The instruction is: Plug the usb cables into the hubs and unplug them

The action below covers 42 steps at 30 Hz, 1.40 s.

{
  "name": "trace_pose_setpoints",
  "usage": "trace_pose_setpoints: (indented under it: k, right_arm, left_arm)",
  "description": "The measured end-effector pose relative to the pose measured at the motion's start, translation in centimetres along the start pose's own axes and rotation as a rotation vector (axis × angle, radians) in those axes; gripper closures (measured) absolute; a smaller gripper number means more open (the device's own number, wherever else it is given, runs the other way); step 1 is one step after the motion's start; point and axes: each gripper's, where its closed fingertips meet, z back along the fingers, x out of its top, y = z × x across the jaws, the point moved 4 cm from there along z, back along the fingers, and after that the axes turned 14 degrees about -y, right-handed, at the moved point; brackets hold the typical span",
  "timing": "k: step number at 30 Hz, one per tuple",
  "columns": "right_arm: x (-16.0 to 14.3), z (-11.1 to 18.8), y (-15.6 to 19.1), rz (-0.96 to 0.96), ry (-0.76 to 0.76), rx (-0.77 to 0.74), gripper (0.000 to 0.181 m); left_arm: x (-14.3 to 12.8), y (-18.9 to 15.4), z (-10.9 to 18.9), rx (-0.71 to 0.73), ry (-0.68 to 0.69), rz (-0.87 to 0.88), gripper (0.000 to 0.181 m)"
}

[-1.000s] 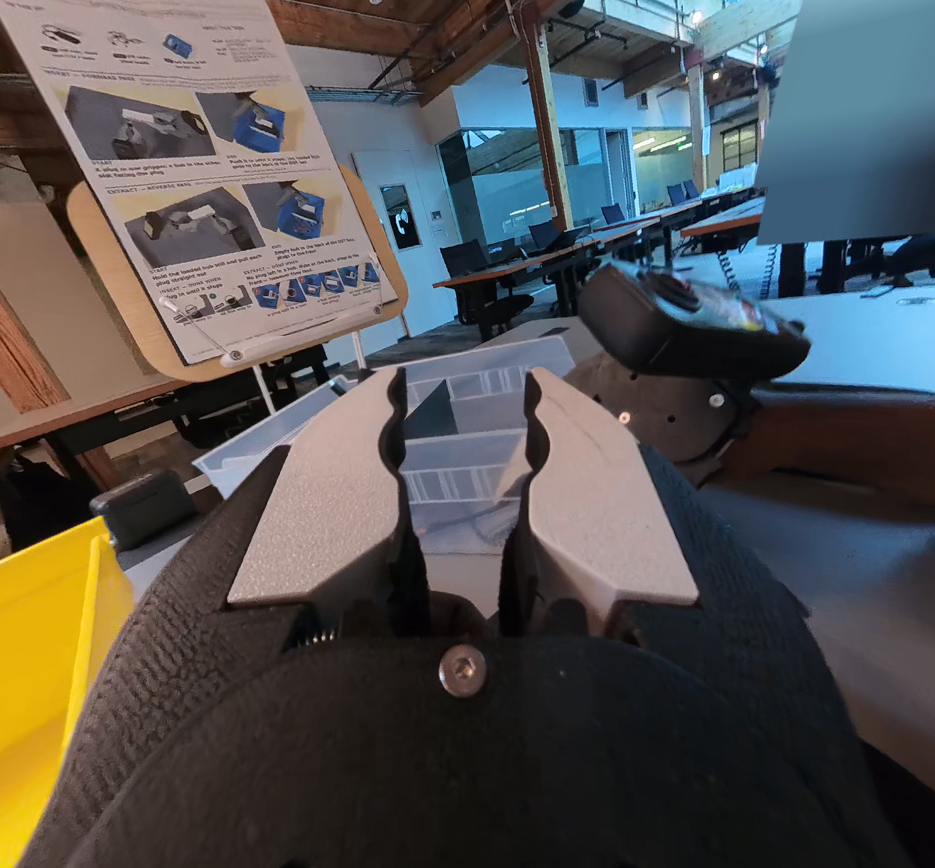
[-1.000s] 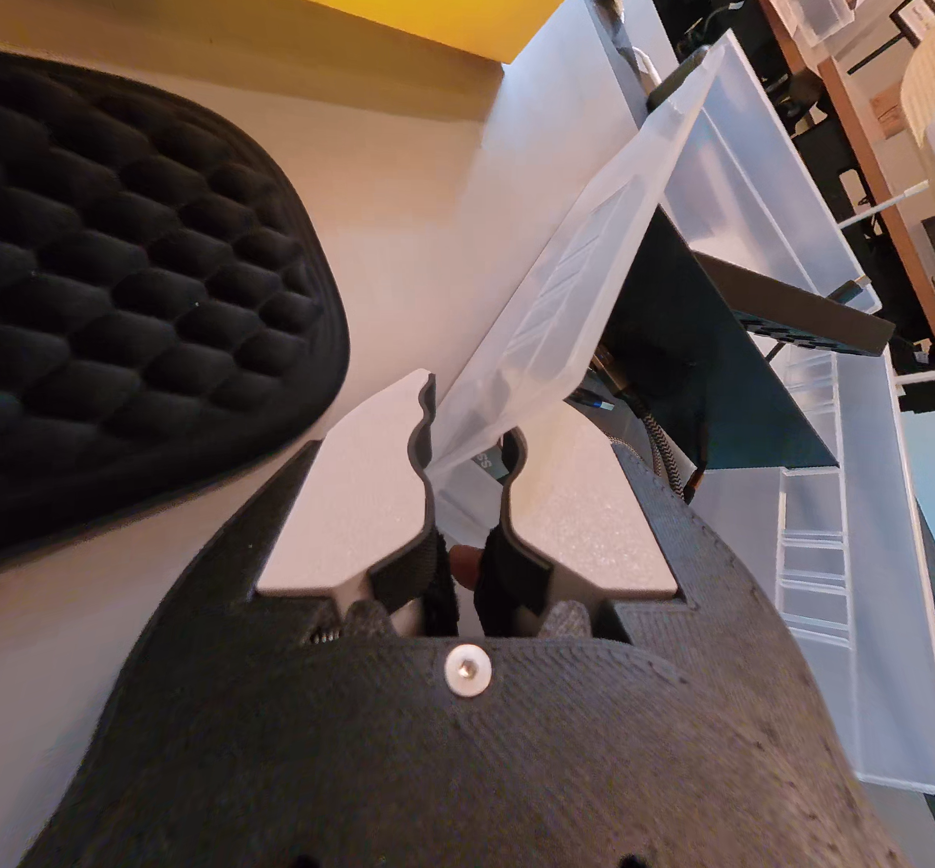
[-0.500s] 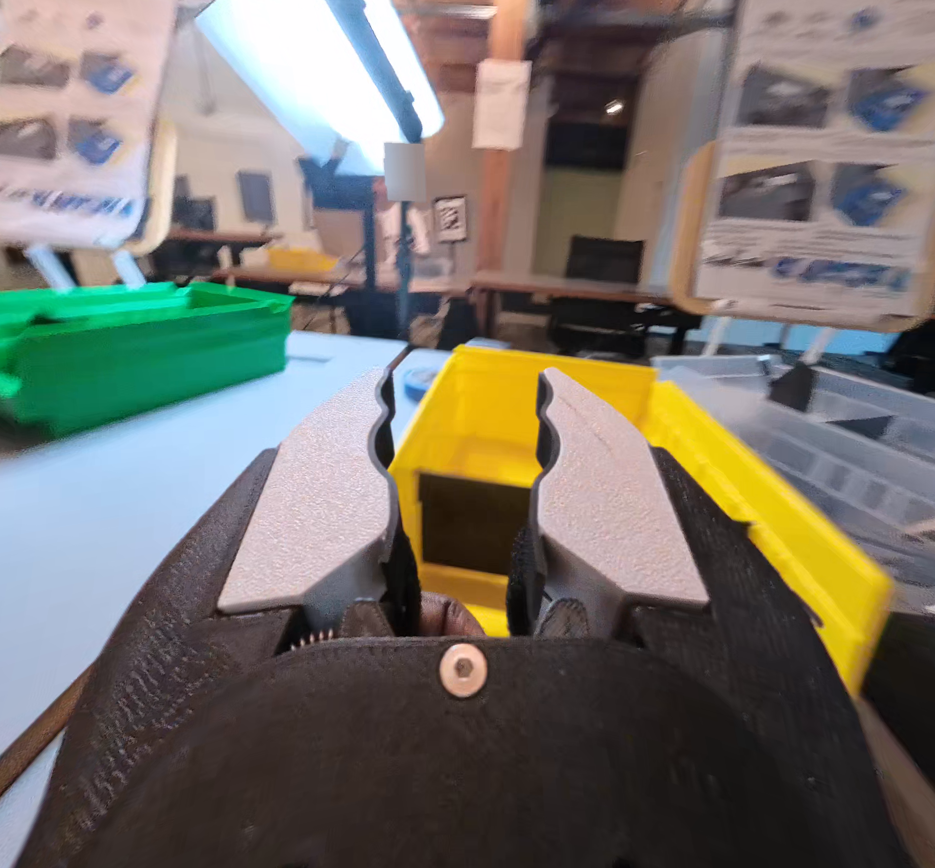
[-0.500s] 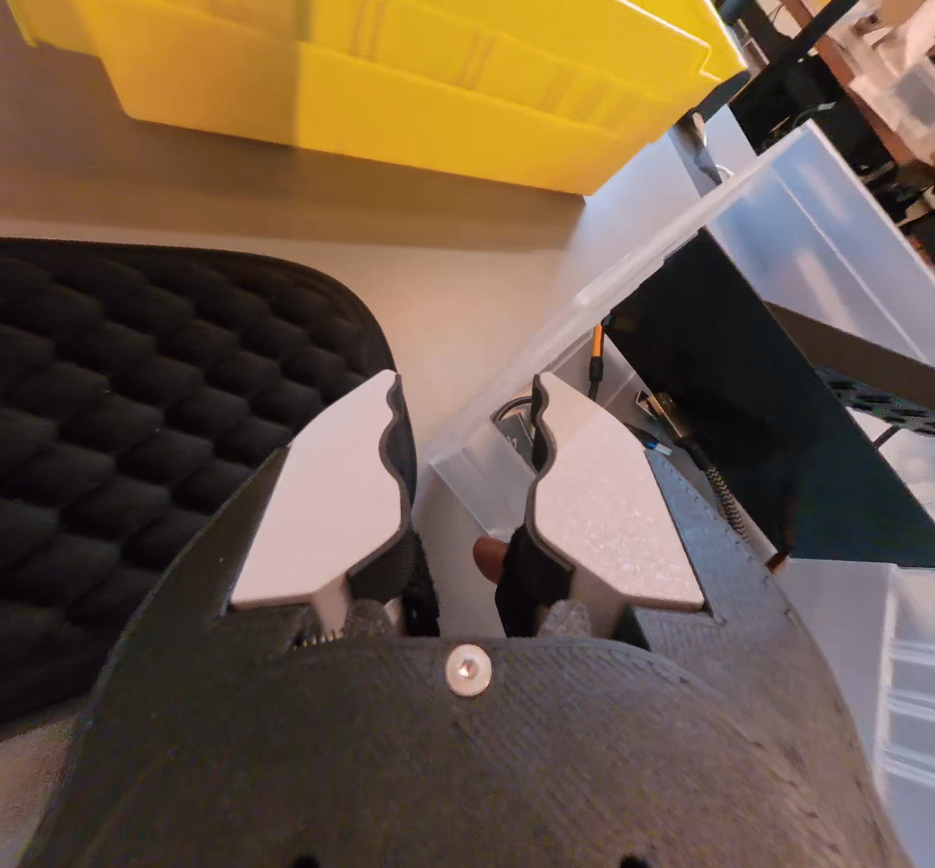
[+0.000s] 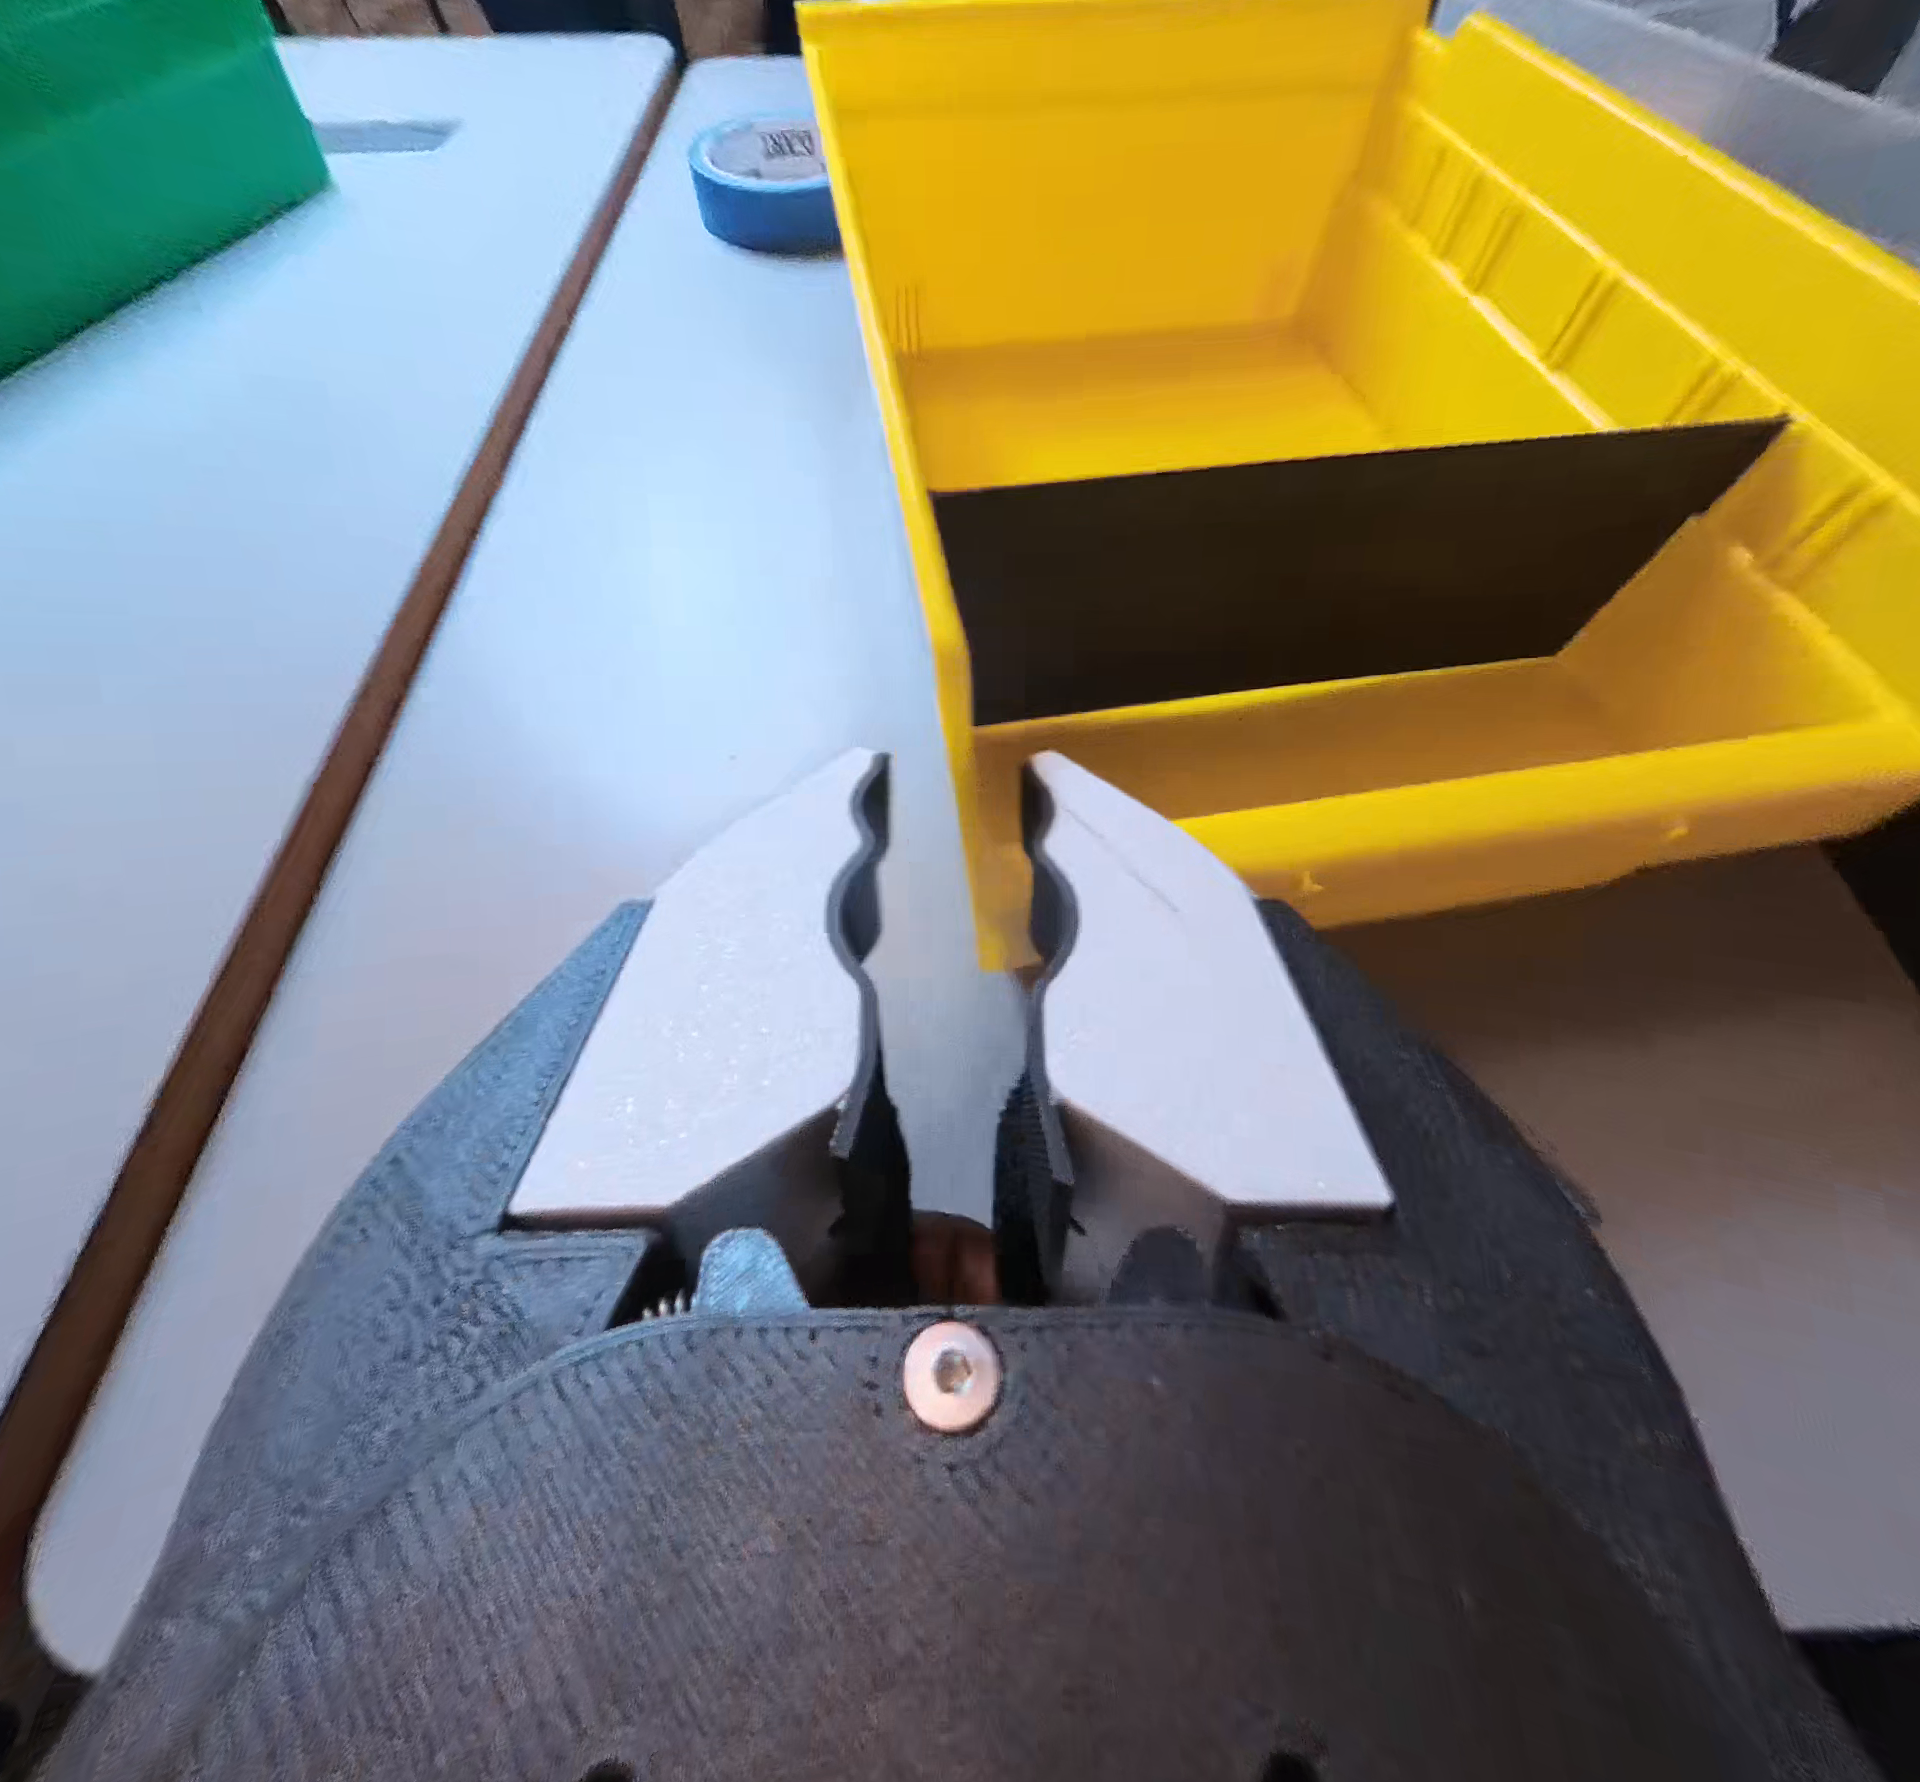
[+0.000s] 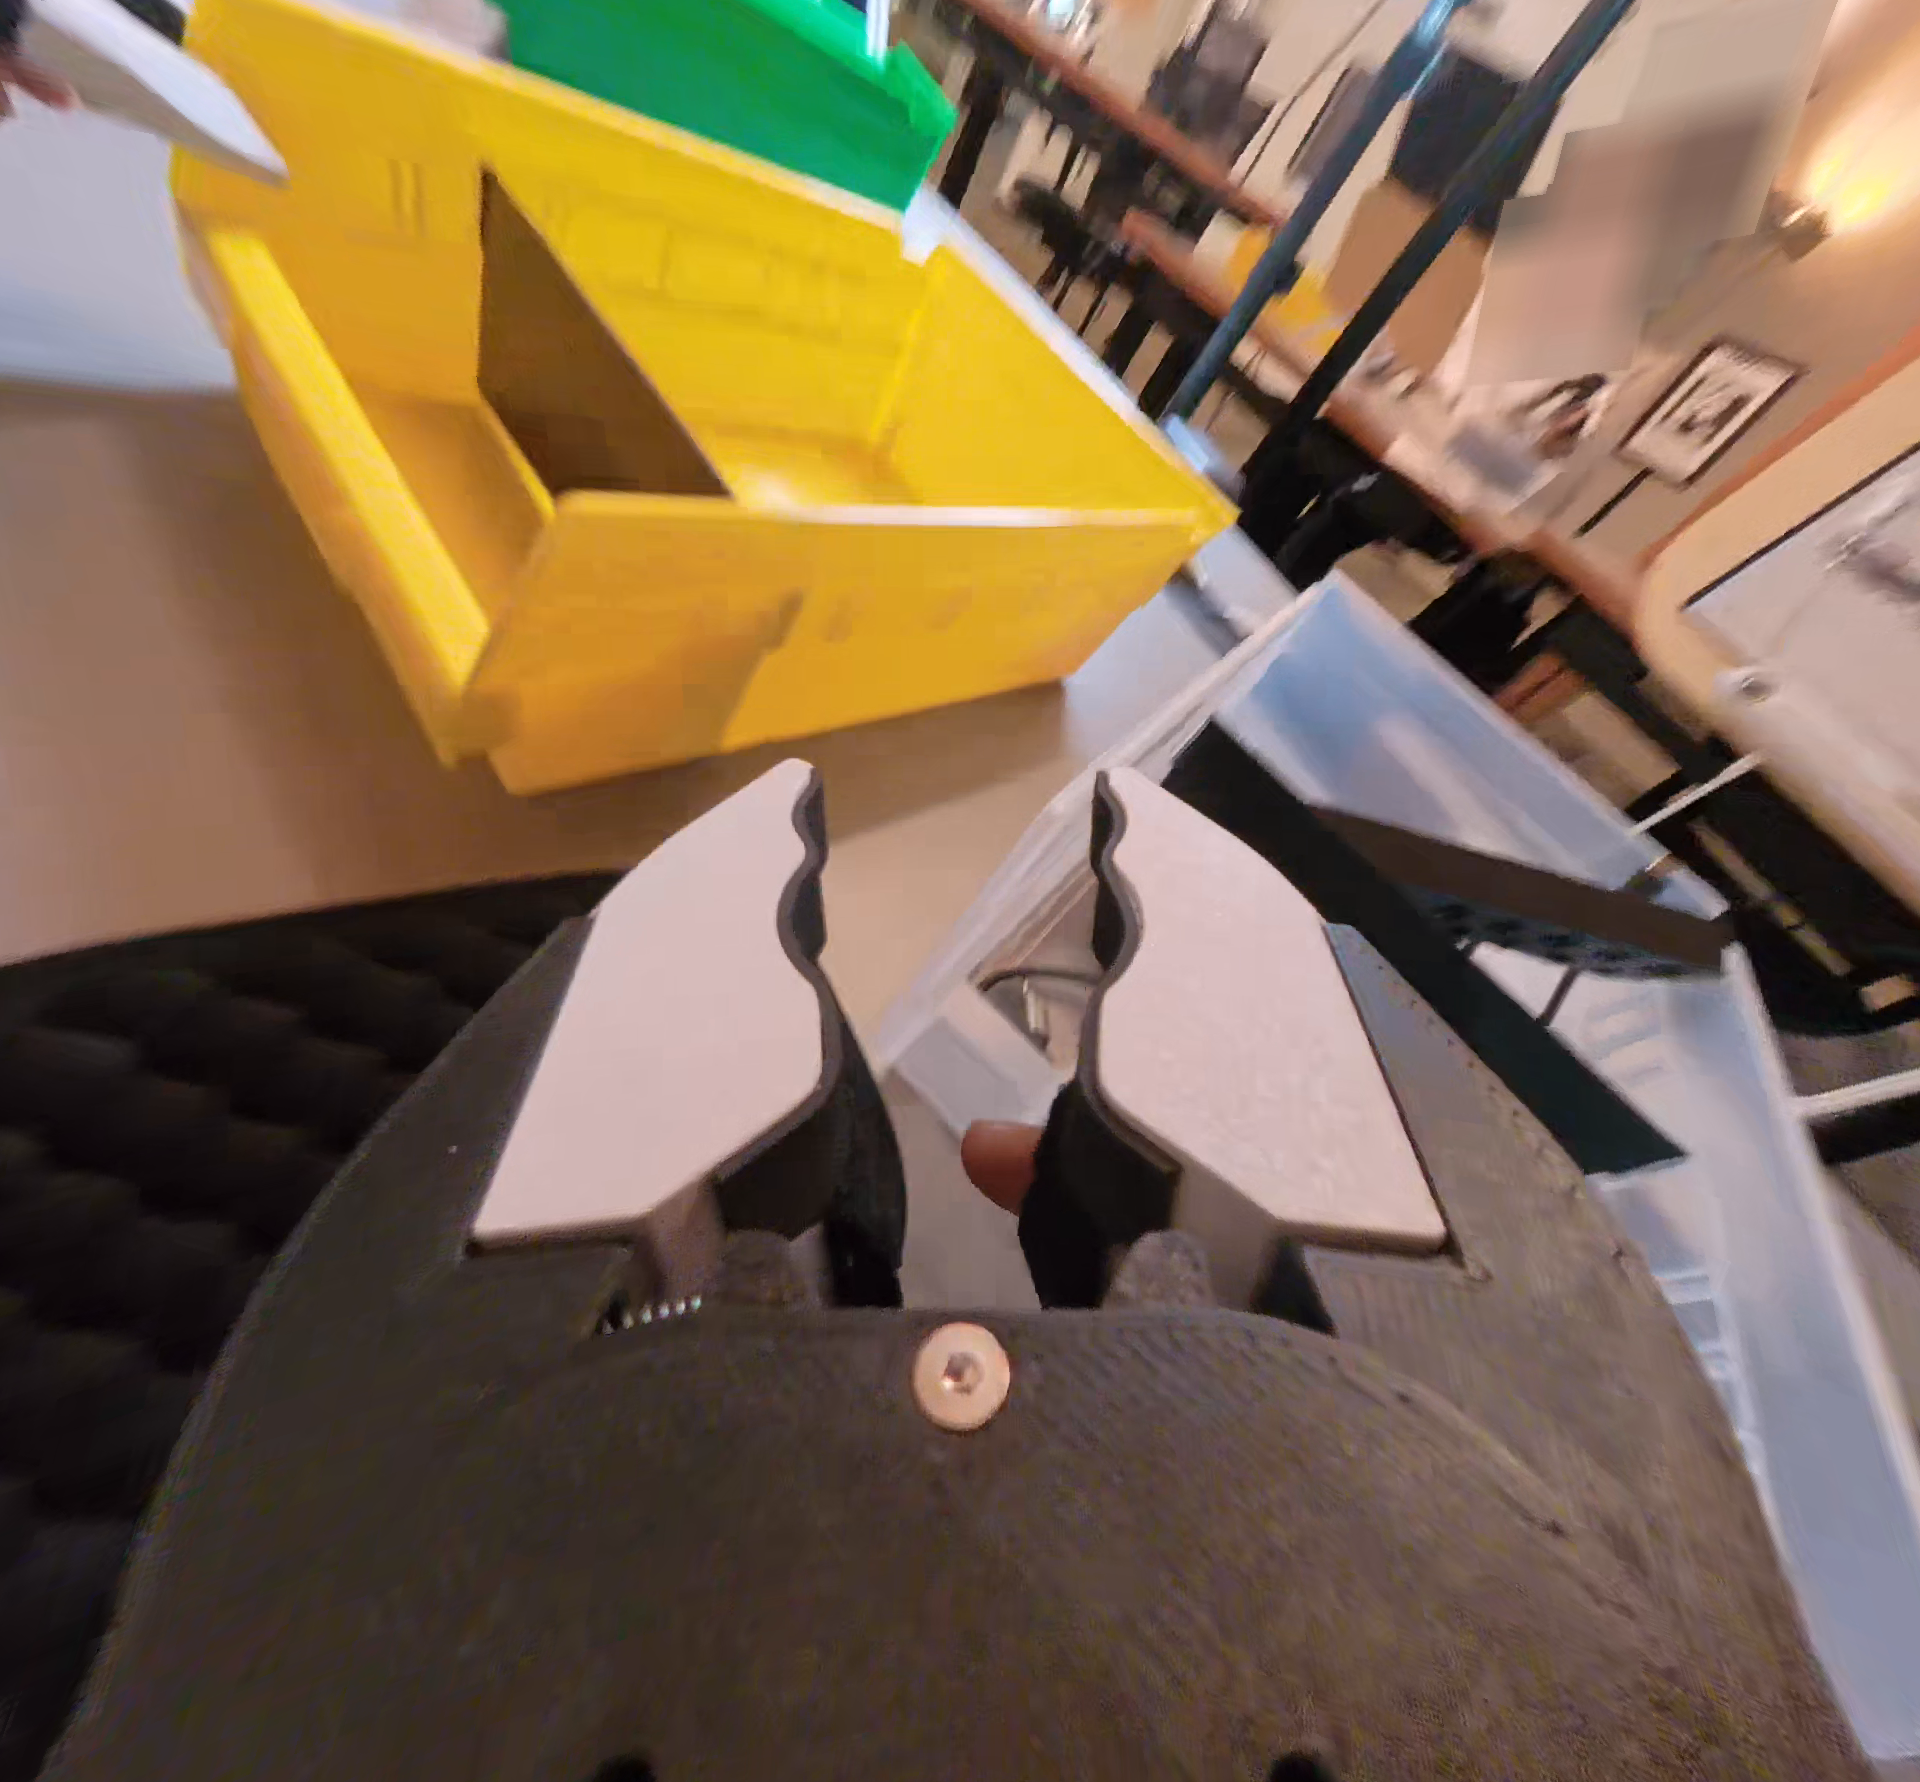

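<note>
No hub shows in either view. My left gripper [image 5: 958, 776] is open and empty, low over the pale table [image 5: 644, 589], with its tips at the near left corner of a yellow bin [image 5: 1299, 828]. The bin has a black divider [image 5: 1299, 579] and looks empty. My right gripper [image 6: 954, 782] is open and empty, over the near corner of a clear plastic bin [image 6: 1382, 714]. A bit of grey cable [image 6: 1023, 982] shows inside that bin by my right finger. The yellow bin also shows in the right wrist view [image 6: 644, 610].
A blue tape roll [image 5: 764, 194] lies beyond the yellow bin. A green bin [image 5: 114, 153] stands at the far left. A black foam mat [image 6: 208, 1036] lies left of my right gripper. The clear bin holds a black divider [image 6: 1434, 984]. A dark seam [image 5: 416, 610] splits the tables. About 30 centimeters separates my left fingertips from my right.
My left gripper swung left from the clear bin and instruction board, then tilted down at the yellow bin. My right gripper pulled back and tilted up from the clear bin's edge, its jaws wider.
</note>
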Motion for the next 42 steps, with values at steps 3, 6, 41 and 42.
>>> trace_pose_setpoints:
  k: [3,6,41,42]
  right_arm:
    - [2.5,0.0,1.1,-0.020,-0.123,0.008,0.137]
    - [3.5,-1.2,4.6,-0.214,-0.159,0.134,0.135]
    - [8.2,5.8,-7.1,0.165,-0.235,-0.442,0.160]
    - [7.8,7.5,-8.2,0.170,-0.205,-0.479,0.160]
  left_arm:
    - [1.2,0.4,-0.7,0.052,-0.143,-0.041,0.136]
    - [1.3,-1.0,-1.5,-0.027,-0.169,-0.025,0.154]
    - [16.1,-15.7,0.2,0.104,-0.820,-0.231,0.173]
    - [16.5,-17.6,-0.4,0.043,-0.824,-0.199,0.172]
